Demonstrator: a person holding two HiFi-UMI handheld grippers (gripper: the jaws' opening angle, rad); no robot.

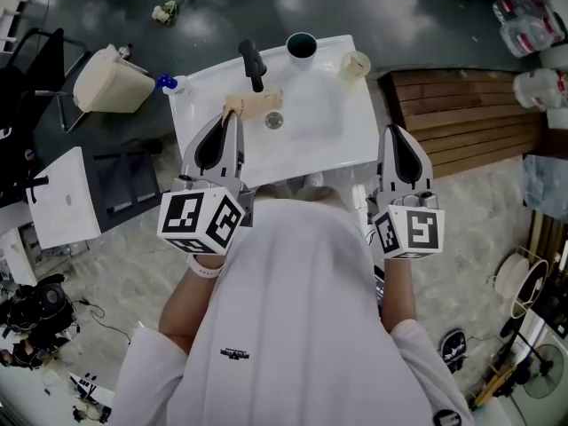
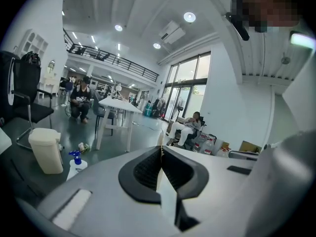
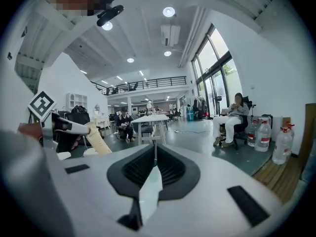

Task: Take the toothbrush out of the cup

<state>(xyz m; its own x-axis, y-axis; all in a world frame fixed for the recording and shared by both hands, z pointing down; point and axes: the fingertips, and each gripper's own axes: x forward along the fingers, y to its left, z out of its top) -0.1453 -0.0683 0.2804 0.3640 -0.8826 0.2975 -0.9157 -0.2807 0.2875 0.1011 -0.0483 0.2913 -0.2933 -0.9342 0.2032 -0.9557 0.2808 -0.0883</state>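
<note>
Head view: the left gripper (image 1: 232,115) is clenched on one end of a beige toothbrush (image 1: 259,103). The toothbrush lies crosswise over the white sink (image 1: 333,127), out of the dark cup (image 1: 302,45) on the back rim. The right gripper (image 1: 396,131) hovers at the sink's right edge.

Left gripper view: the jaws are pressed together, with what seems to be a thin sliver of the brush at their tips.

Right gripper view: the jaws are closed on nothing.
</note>
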